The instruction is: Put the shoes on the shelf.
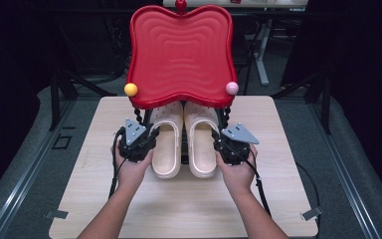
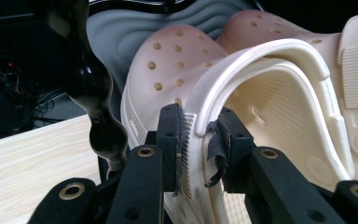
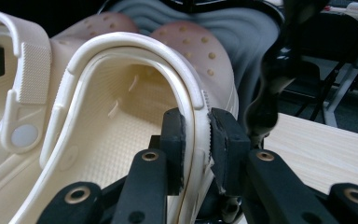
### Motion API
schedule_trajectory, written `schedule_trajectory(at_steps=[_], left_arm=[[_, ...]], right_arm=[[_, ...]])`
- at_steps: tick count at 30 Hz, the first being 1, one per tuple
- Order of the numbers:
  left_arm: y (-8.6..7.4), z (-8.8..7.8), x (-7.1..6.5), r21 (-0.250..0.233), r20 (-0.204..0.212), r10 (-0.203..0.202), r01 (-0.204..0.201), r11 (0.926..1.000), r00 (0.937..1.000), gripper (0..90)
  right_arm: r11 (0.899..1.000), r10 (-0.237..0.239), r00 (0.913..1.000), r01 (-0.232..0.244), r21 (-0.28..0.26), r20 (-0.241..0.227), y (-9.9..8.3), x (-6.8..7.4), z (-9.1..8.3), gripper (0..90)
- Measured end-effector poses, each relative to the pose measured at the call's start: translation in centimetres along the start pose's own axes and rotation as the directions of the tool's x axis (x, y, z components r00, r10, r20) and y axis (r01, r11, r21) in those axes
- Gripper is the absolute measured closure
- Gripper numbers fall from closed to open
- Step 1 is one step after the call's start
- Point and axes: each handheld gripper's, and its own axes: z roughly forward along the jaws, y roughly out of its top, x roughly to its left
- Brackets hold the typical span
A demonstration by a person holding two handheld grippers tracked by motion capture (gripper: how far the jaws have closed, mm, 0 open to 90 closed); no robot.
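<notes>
Two clogs lie side by side at the centre of the high view, toes tucked under the red tray (image 1: pixel 180 50), heels toward me. My left gripper (image 1: pixel 138 141) clamps the outer wall of the left clog (image 1: pixel 166 144), and my right gripper (image 1: pixel 230 144) clamps the outer wall of the right clog (image 1: pixel 201 142). Each clog's long axis runs straight down the frame toward me, so I judge the pull comes back along it, each hand beside its own clog.
</notes>
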Motion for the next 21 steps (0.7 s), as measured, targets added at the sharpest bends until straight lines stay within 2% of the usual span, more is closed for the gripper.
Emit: schedule_trajectory(at_steps=[3, 11, 15, 18, 19, 21], left_arm=[[0.00, 0.09, -0.10, -0.006, -0.008, 0.007, -0.007, 1.0000, 0.9999, 73.5], [0.15, 0.51, 0.44, -0.013, -0.013, -0.019, 0.019, 0.9997, 0.9997, 72.9], [0.17, 0.62, 0.11, -0.015, -0.027, 0.001, -0.002, 0.9999, 0.9996, 72.4], [0.12, 0.53, 0.23, -0.019, -0.019, -0.012, 0.011, 0.9998, 0.9997, 71.7], [0.13, 0.51, 0.26, -0.026, -0.009, -0.028, 0.028, 0.9993, 0.9996, 68.4], [0.16, 0.46, 0.42, -0.027, 0.004, -0.049, 0.049, 0.9984, 0.9988, 67.6]], right_arm=[[1.000, -0.023, 0.9996, 0.023, 0.001, 0.017, -0.24, 0.29, 0.30, 74.7], [1.000, -0.010, 0.9995, 0.010, -0.006, 0.030, -0.16, 0.22, 0.66, 74.3], [1.000, -0.018, 0.9988, 0.018, 0.001, 0.046, 0.11, 0.55, 0.82, 73.4], [1.000, -0.017, 0.9990, 0.017, 0.000, 0.040, 0.01, 0.56, 0.75, 72.5], [1.000, -0.011, 0.9997, 0.011, -0.002, 0.024, -0.06, 0.45, 0.74, 71.8], [1.000, -0.008, 0.9999, 0.008, -0.004, 0.015, -0.08, 0.42, 0.71, 71.6]])
